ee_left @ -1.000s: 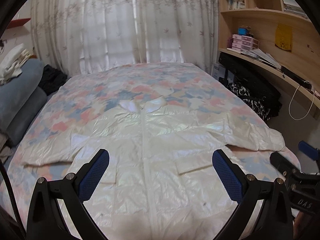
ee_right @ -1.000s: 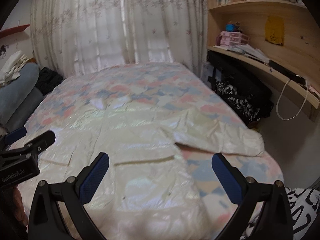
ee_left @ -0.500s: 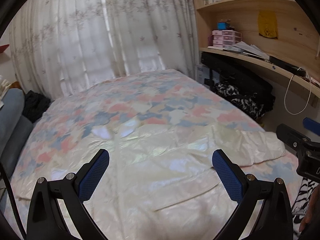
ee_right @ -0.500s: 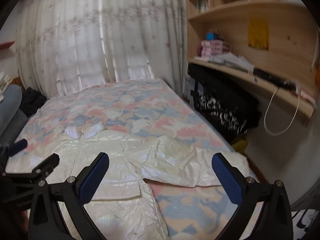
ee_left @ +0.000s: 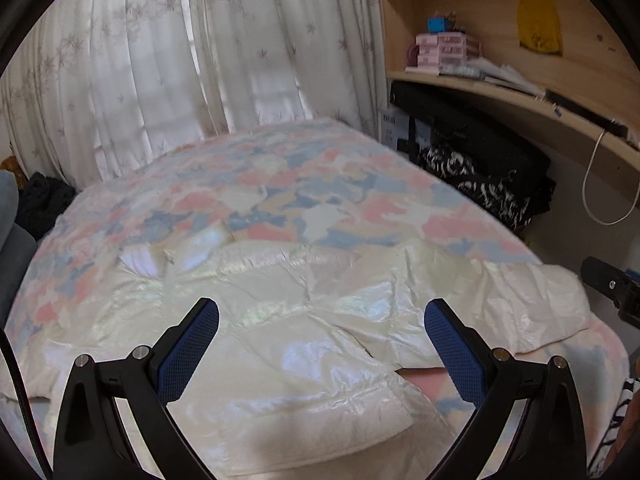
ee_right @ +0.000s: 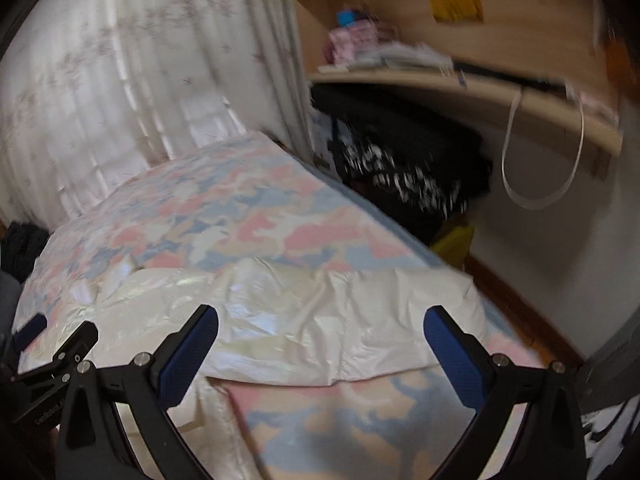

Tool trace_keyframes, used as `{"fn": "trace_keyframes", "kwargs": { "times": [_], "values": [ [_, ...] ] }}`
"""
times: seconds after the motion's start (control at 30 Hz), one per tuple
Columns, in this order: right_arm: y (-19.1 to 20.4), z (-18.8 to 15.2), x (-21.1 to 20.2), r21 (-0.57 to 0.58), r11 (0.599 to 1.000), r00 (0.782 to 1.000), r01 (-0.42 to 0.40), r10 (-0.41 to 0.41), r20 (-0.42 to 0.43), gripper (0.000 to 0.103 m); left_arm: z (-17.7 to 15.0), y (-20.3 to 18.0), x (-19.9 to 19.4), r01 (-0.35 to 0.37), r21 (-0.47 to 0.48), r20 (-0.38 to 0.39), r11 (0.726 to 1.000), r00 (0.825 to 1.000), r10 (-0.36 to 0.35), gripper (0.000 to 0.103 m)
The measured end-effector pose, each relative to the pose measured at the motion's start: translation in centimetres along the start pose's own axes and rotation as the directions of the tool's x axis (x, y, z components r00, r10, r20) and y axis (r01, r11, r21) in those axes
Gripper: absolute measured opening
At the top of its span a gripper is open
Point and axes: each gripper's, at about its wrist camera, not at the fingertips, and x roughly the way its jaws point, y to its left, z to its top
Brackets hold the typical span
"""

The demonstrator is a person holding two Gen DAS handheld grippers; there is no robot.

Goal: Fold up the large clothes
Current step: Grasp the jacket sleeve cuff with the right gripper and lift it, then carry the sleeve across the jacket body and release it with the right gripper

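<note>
A shiny cream puffer jacket (ee_left: pixel 304 320) lies flat on the bed, collar (ee_left: pixel 172 252) toward the curtains. Its right sleeve (ee_left: pixel 500 304) stretches out to the bed's right edge. My left gripper (ee_left: pixel 322 336) hovers open above the jacket's body, nothing between its blue pads (ee_left: pixel 188 352). In the right wrist view the same sleeve (ee_right: pixel 340 320) lies across the middle, and my right gripper (ee_right: pixel 320 340) is open just above and in front of it. The jacket's body (ee_right: pixel 120 308) runs off to the left. The left gripper (ee_right: pixel 52 356) shows at the lower left edge there.
The bed has a pink, blue and cream patterned cover (ee_left: pixel 304 196). White curtains (ee_left: pixel 160 60) hang behind it. A wooden shelf and desk (ee_left: pixel 520 92) run along the right wall, with black bags (ee_left: pixel 480 168) beneath and a white cord (ee_left: pixel 600 184) hanging. Dark clothes (ee_left: pixel 40 200) sit at the left.
Both grippers have swung to the right, from over the jacket's zipped front toward its right sleeve. Both stayed open. The jacket has not moved.
</note>
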Motion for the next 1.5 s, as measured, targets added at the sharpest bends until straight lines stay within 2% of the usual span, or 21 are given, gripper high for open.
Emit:
{"fn": "trace_keyframes", "kwargs": {
  "times": [0.17,0.23,0.33,0.47,0.57,0.67,0.7,0.73,0.8,0.9,1.0,1.1,1.27,1.37,1.5],
  "values": [
    [-4.0,-1.4,5.2,0.138,0.99,0.994,0.018,-0.003,-0.107,0.103,-1.5,-1.1,4.2,-0.02,-0.01,-0.049,1.0,0.999,0.019,0.102],
    [-5.5,-2.3,6.9,0.193,0.98,0.99,0.048,-0.021,-0.142,0.099,-2.1,-1.4,5.6,-0.035,-0.011,-0.068,0.999,0.997,0.035,0.101],
    [-8.2,-3.9,9.6,0.299,0.952,0.979,0.073,-0.012,-0.202,0.089,-2.6,-1.7,7.6,-0.052,-0.009,-0.101,0.999,0.994,0.051,0.101],
    [-11.4,-6.4,12.9,0.419,0.902,0.961,0.107,0.015,-0.277,0.084,-3.3,-2.1,9.8,-0.043,-0.023,-0.138,0.999,0.99,0.04,0.101],
    [-12.4,-7.0,13.9,0.465,0.88,0.959,0.096,0.042,-0.279,0.084,-3.7,-2.3,11.2,-0.039,-0.036,-0.169,0.999,0.985,0.033,0.101],
    [-12.5,-6.6,14.2,0.473,0.876,0.963,0.097,0.037,-0.267,0.081,-4.0,-2.3,12.0,-0.022,-0.066,-0.209,0.998,0.978,0.008,0.099],
    [-12.6,-6.5,14.4,0.471,0.876,0.964,0.103,0.03,-0.266,0.063,-4.0,-2.2,12.0,-0.013,-0.075,-0.212,0.997,0.977,-0.003,0.099],
    [-12.6,-6.3,14.4,0.467,0.878,0.964,0.109,0.021,-0.265,0.037,-4.0,-2.0,11.8,-0.009,-0.08,-0.21,0.997,0.978,-0.008,0.099],
    [-12.9,-6.1,14.3,0.488,0.869,0.965,0.076,0.059,-0.256,0.014,-3.8,-1.5,10.9,-0.007,-0.082,-0.196,0.997,0.981,-0.009,0.099],
    [-12.5,-5.1,12.0,0.489,0.872,0.981,0.036,0.064,-0.185,0.009,-3.3,0.1,9.1,-0.013,-0.096,-0.177,0.995,0.984,-0.005,0.098],
    [-10.3,-2.9,7.6,0.436,0.9,0.994,-0.025,0.069,-0.086,0.008,-2.9,2.4,6.8,-0.017,-0.133,-0.159,0.991,0.987,-0.005,0.098],
    [-6.6,-0.1,2.5,0.337,0.936,0.995,-0.101,0.095,0.032,0.008,-2.5,5.1,3.9,-0.015,-0.169,-0.135,0.986,0.991,-0.009,0.098],
    [2.1,3.4,-5.2,0.108,0.972,0.966,-0.208,0.187,0.179,0.008,-2.2,9.9,-0.7,-0.051,-0.201,-0.087,0.978,0.996,0.034,0.099],
    [7.4,4.0,-7.3,-0.007,0.969,0.947,-0.245,0.241,0.211,0.008,-2.3,13.0,-3.0,-0.071,-0.215,-0.076,0.974,0.996,0.056,0.099],
    [13.2,3.9,-7.8,-0.102,0.951,0.93,-0.292,0.307,0.203,0.008,-2.6,16.2,-5.1,-0.093,-0.23,-0.059,0.969,0.995,0.082,0.098]
  ]
}}
